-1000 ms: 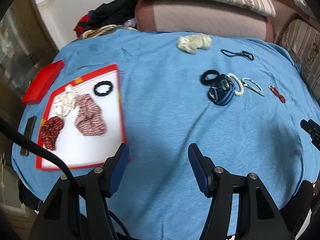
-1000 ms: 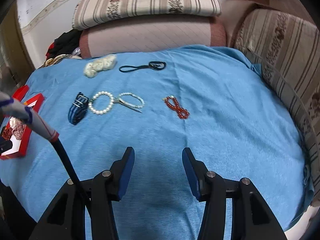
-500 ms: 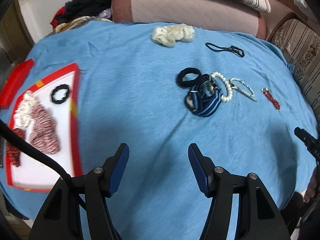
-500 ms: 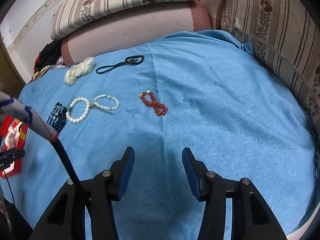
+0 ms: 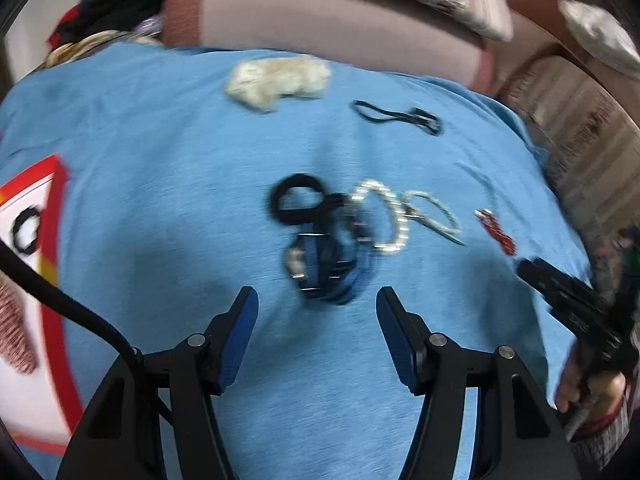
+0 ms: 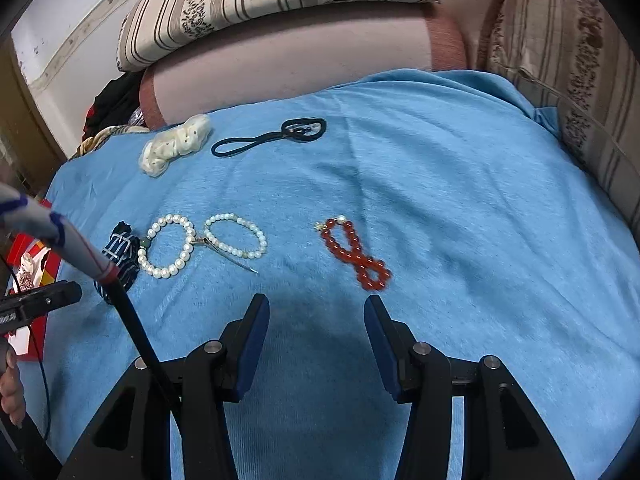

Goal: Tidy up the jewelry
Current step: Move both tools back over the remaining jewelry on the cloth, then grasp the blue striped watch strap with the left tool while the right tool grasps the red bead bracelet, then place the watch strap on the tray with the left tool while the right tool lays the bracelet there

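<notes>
Jewelry spread: loose pieces lie on a blue cloth [image 6: 440, 200], with cushions behind it.
Left gripper [image 5: 316, 320]: jaws spread, nothing between them, hanging over the cloth at the lower middle of its frame, just short of a navy striped band [image 5: 324, 268].
Right gripper [image 6: 316, 328]: jaws spread and empty, low in its frame, with the red bead bracelet [image 6: 356, 252] just above and to the right.
Pearls: two pearl bracelets [image 6: 168, 248] lie touching, centre left of the right view, a thin metal clip [image 6: 228, 254] across where they meet.
Black ring [image 5: 296, 200]: probably a hair tie; the left view is too blurred to be sure.
Tray [image 5: 56, 216]: red-rimmed, white inside, at the far left edge, some pieces already in it.
Handling: beads look light, hard, rather slippery on a slack string; I would pinch across one strand, not a single bead.
Band: soft and easily squashed, so any fold should do.
</notes>
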